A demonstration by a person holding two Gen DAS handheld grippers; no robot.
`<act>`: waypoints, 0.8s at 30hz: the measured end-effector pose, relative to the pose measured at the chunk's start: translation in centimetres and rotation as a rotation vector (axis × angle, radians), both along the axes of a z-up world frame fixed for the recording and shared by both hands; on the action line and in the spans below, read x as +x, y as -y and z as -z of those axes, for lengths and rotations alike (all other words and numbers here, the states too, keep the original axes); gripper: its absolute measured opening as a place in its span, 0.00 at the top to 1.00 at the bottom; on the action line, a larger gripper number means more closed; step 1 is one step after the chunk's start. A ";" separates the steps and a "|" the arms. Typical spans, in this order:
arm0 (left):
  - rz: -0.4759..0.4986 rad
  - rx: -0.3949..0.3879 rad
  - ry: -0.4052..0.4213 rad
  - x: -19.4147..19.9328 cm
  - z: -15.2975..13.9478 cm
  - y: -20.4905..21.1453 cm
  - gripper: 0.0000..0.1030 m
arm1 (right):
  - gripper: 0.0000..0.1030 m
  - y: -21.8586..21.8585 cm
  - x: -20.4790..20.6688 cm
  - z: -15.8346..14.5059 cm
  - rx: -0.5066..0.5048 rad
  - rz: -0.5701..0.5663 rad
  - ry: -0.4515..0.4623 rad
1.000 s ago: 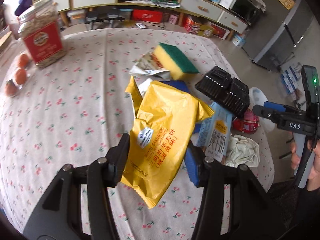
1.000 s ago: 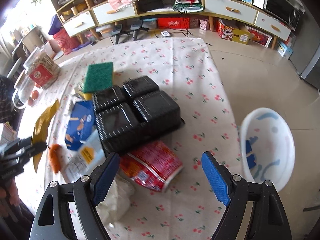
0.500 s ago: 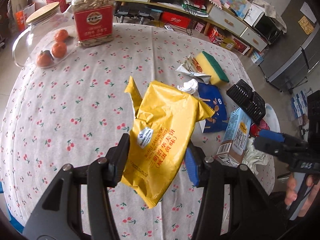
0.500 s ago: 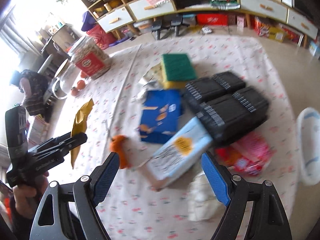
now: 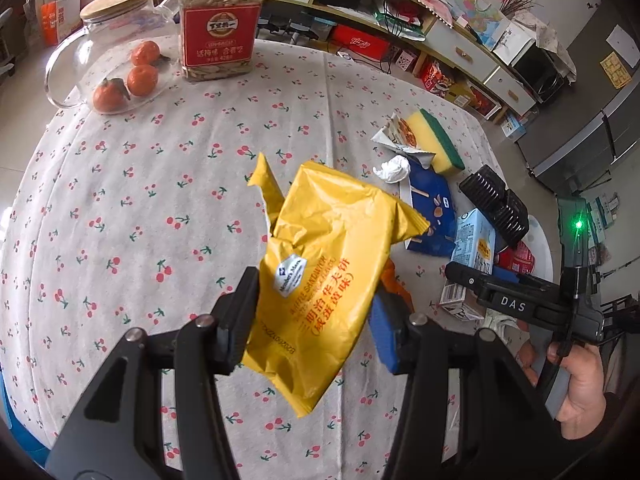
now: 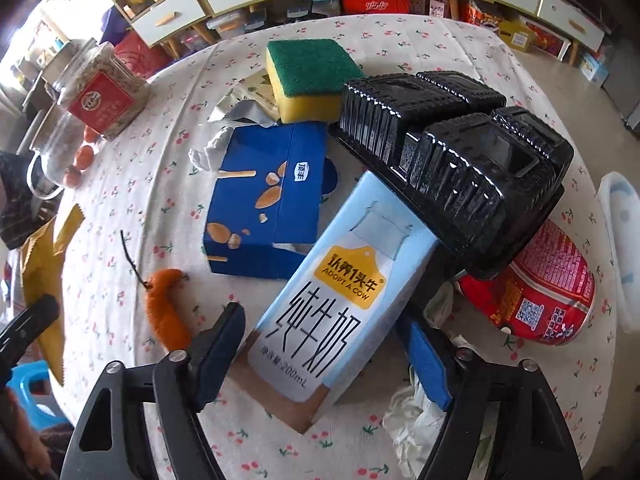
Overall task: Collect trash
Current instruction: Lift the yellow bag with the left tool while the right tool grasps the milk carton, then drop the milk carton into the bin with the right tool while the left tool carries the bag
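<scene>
A lived-in home, likely a living or dining room. The worktop (image 5: 168, 184) wears a cherry-print cloth and carries a jar of seeds (image 5: 218, 26), a glass jug (image 5: 100, 36) and tangerines (image 5: 142, 78). Behind it runs a low wooden cabinet (image 5: 472, 50) with white drawers, cluttered with boxes and papers.

Black tool (image 6: 320, 348) — blue pads, silver screws

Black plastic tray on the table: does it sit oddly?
Yes. The black plastic tray lies upside down and tilted, propped on the milk carton and the red cup instead of flat on the tablecloth.
</scene>
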State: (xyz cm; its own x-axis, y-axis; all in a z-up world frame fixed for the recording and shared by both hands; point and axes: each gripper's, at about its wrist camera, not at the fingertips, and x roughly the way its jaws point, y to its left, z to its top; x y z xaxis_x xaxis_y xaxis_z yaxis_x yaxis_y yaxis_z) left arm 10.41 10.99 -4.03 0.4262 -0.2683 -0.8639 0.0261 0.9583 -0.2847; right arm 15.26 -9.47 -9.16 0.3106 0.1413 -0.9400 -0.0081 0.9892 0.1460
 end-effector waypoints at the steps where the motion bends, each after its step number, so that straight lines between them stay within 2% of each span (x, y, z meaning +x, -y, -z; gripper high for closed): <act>1: 0.003 0.006 0.003 -0.1 0.0 0.0 0.48 | 0.33 -0.1 -0.1 0.0 -0.002 -0.001 0.005; 4: 0.004 0.023 0.011 -0.4 -0.2 0.1 0.48 | 0.43 -0.1 -0.6 -0.4 0.021 -0.013 0.017; 7: -0.005 0.028 0.014 -0.2 -0.2 -0.2 0.48 | 0.46 0.2 -1.1 -1.2 0.037 -0.031 0.034; 14: -0.016 0.037 0.022 -0.1 -0.2 -0.2 0.49 | 0.47 0.6 -4.2 -4.4 0.115 -0.120 0.099; 24: 0.006 0.043 0.042 0.1 -0.7 2.3 0.49 | 0.47 3.1 -7.4 -8.8 0.269 -0.197 0.182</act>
